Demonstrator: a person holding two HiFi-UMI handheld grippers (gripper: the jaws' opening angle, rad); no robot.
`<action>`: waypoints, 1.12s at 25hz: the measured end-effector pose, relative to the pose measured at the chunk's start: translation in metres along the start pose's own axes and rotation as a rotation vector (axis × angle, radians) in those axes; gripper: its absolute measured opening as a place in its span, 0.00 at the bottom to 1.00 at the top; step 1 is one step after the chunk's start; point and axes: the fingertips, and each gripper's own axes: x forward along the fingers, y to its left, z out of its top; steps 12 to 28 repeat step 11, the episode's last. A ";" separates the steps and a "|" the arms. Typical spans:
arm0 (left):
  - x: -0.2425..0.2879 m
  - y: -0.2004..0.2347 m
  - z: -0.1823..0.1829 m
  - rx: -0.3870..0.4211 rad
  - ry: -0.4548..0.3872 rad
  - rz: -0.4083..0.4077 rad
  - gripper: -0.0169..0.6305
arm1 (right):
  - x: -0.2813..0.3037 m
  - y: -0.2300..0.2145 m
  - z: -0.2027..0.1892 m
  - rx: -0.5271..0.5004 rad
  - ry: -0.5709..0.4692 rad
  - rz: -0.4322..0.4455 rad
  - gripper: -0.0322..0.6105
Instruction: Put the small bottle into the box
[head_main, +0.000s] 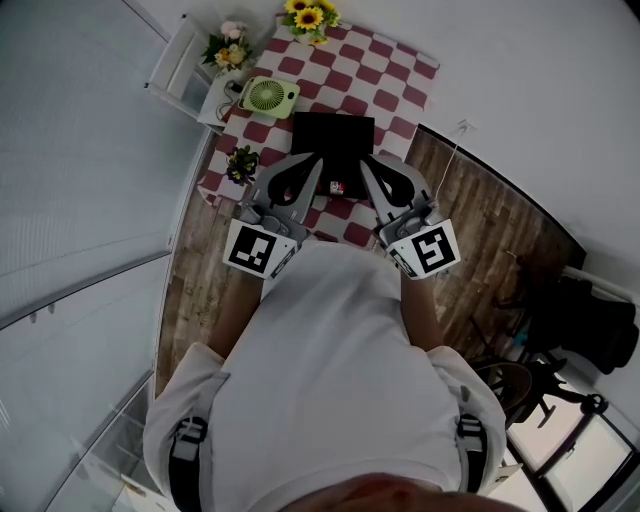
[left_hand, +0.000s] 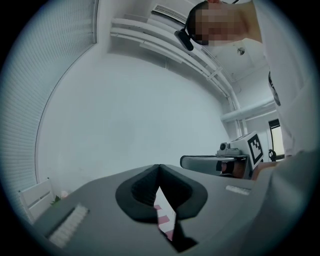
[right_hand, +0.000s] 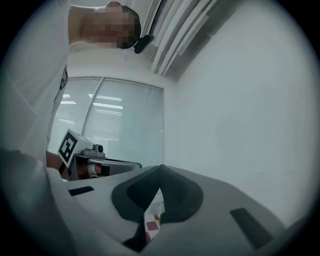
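Observation:
In the head view a small bottle (head_main: 337, 187) with a red and white label stands on the checked cloth, just in front of the black box (head_main: 333, 135). My left gripper (head_main: 317, 160) is held above the table's near edge, to the left of the bottle, and its jaws meet at the tips (left_hand: 159, 166) with nothing between them. My right gripper (head_main: 363, 161) mirrors it to the right of the bottle, also shut and holding nothing (right_hand: 161, 166). Both gripper views look up at a pale wall; only a sliver of checked cloth shows under the jaws.
The table carries a red and white checked cloth (head_main: 395, 85). A green fan (head_main: 268, 97), sunflowers (head_main: 310, 17), a flower pot (head_main: 228, 47) and a small plant (head_main: 242, 165) stand along its far and left sides. A white shelf (head_main: 175, 62) is at the left, and wooden floor (head_main: 480, 230) lies to the right.

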 end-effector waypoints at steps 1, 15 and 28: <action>0.000 0.000 0.000 0.004 0.001 -0.007 0.03 | 0.002 0.002 0.001 -0.001 0.000 0.001 0.05; -0.008 0.003 -0.009 0.005 0.018 -0.007 0.03 | 0.009 0.015 -0.002 -0.011 0.003 0.018 0.05; -0.008 0.003 -0.009 0.005 0.018 -0.007 0.03 | 0.009 0.015 -0.002 -0.011 0.003 0.018 0.05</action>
